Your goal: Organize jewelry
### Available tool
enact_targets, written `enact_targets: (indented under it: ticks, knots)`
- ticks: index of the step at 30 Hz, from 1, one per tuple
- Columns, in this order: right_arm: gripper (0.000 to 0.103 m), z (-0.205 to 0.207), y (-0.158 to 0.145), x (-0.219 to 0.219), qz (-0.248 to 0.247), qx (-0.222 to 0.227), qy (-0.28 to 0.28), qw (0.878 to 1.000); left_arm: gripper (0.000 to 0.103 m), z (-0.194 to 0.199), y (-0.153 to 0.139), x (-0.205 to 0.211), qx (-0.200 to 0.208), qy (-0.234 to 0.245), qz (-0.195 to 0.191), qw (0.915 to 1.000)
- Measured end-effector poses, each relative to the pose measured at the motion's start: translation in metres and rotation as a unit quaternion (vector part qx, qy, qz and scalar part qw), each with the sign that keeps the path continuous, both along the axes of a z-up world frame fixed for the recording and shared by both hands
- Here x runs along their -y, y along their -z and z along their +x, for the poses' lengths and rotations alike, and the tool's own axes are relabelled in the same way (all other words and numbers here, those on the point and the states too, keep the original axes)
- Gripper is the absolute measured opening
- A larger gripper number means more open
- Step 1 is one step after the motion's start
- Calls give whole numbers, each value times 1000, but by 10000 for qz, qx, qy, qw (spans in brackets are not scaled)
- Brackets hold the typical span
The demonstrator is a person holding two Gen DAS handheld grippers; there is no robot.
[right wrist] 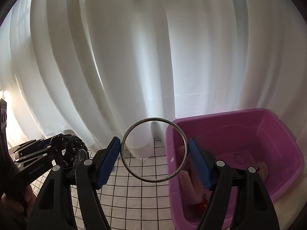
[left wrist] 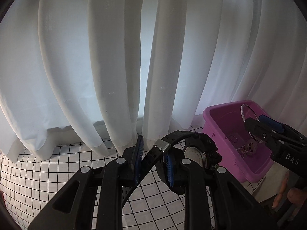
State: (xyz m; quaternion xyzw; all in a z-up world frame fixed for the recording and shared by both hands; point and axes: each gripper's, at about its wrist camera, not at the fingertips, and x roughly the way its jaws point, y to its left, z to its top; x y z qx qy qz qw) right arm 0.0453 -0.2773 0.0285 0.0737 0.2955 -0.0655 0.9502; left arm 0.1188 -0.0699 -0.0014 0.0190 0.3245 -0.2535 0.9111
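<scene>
The left gripper (left wrist: 153, 159) is clamped on the strap of a black wristwatch (left wrist: 193, 153). The strap passes between its blue pads, and the metal buckle (left wrist: 163, 145) stands just above them. The watch case hangs to the right of the fingers with its steel back turned toward the camera. The watch is held clear of the checked cloth (left wrist: 57, 164) that covers the surface.

The right gripper (right wrist: 154, 150) holds a silver bangle (right wrist: 154, 150) upright between its blue pads (right wrist: 107, 163), one pad pressing on each side of the hoop. The bangle is above the cloth, at the left rim of a pink plastic bin (right wrist: 278, 134), and its right edge overlaps that rim in the right wrist view. In the left wrist view the same bangle (left wrist: 247, 115) appears over the bin's opening.

The pink bin (left wrist: 220, 111) stands at the far right of the cloth, close against a white curtain (left wrist: 115, 57). Inside it lie a small ring (right wrist: 239, 157), a beaded chain with a skull-shaped pendant (left wrist: 251, 148), and a pale pink roll (right wrist: 189, 184) along the left wall. A small red item near the roll is too obscured to identify.

The left gripper (right wrist: 46, 151), with the watch, is visible at the left in the right wrist view, well apart from the bin.
</scene>
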Motion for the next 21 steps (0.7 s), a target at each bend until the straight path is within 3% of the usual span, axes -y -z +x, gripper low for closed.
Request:
enact_targets:
  ticks: [11,21]
  knots:
    - [70,-23,-4,153,-48,-130,103,9999,22,-21,-17,143,13,104,-147,9998]
    - [70,-19,20,233,233,-563,150,9980,22,-21,0,244,-374,281,9,9989]
